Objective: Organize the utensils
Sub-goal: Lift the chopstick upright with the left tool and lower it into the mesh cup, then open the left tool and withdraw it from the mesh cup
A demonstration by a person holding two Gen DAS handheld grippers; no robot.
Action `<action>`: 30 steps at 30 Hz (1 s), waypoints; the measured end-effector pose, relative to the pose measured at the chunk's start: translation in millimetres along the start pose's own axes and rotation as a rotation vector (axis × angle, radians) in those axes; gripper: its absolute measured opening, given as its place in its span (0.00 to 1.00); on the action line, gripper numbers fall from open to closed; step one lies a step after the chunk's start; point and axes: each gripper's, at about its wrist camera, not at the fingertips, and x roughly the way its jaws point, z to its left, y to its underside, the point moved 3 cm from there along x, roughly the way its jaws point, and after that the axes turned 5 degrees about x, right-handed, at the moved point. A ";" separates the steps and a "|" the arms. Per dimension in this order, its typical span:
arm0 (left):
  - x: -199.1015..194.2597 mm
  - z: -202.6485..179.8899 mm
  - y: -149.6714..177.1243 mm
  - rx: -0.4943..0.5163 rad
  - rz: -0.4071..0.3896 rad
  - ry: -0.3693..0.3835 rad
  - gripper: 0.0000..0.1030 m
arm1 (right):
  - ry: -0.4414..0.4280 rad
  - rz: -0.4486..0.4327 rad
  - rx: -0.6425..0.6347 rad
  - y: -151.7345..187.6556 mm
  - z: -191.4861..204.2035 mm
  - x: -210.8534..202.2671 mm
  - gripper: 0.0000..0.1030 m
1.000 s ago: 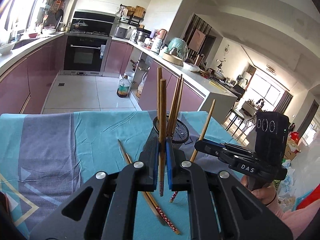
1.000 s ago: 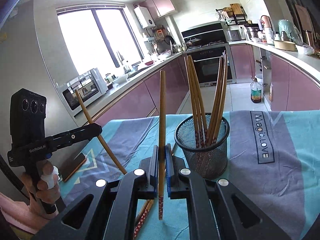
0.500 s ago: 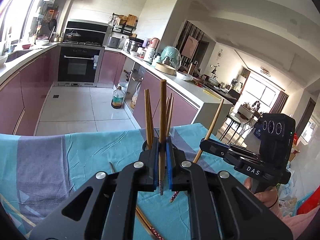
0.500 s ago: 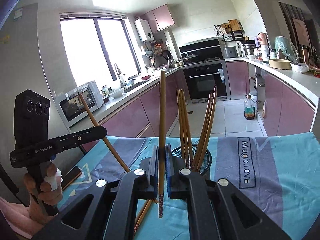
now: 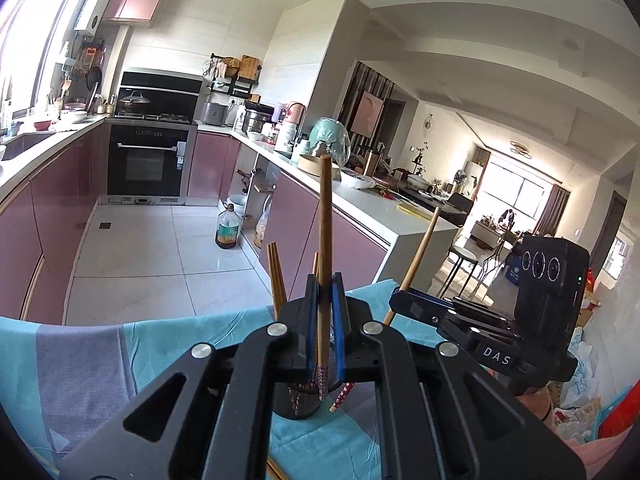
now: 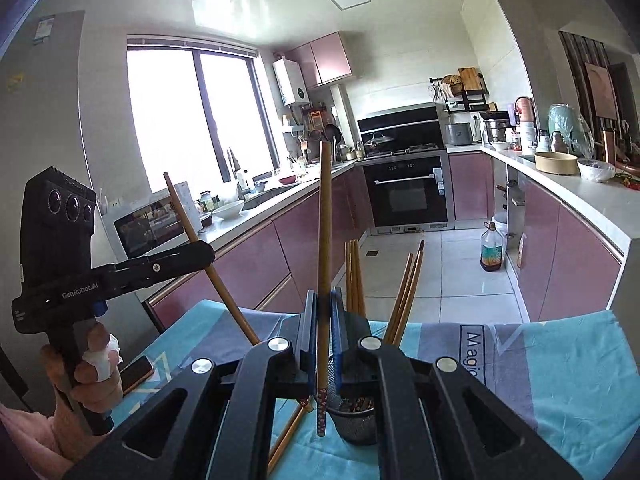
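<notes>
Mesh holder (image 6: 354, 420) stood on tablecloth (image 6: 560, 364), chopsticks (image 6: 354, 276) upright in it. Loose chopsticks (image 6: 288, 432) lay on cloth left of holder. Phone (image 6: 136, 372), probably, lay at cloth's far left. Oven (image 6: 408, 192) behind table; oil bottle (image 6: 493, 249) on floor to its right.

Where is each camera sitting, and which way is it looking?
Left wrist: sits on the left gripper, facing the oven and living room; shows its fingers shut on a chopstick, plus the right gripper.
Right wrist: sits on the right gripper, facing the window; shows the left gripper and hand.
Both see the mesh cup, oven and teal cloth.
</notes>
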 end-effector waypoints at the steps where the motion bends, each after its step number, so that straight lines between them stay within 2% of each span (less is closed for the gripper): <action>1: -0.6 -1.7 -0.5 0.004 -0.003 -0.002 0.07 | 0.001 -0.005 -0.002 -2.7 -0.1 0.1 0.05; 12: 13.2 -0.1 -12.2 0.026 0.003 -0.040 0.07 | 0.022 -0.043 -0.011 -16.0 -2.5 3.9 0.05; 16: 20.5 -2.3 -7.5 0.034 0.021 -0.060 0.07 | 0.047 -0.040 -0.018 -15.2 -5.0 10.7 0.05; 22: 34.0 -8.8 2.8 0.062 0.088 -0.065 0.07 | 0.063 0.007 0.000 -6.2 -9.8 26.8 0.05; 30: 48.4 -9.1 20.0 0.105 0.192 -0.054 0.07 | 0.073 0.120 0.011 10.5 -15.7 51.2 0.05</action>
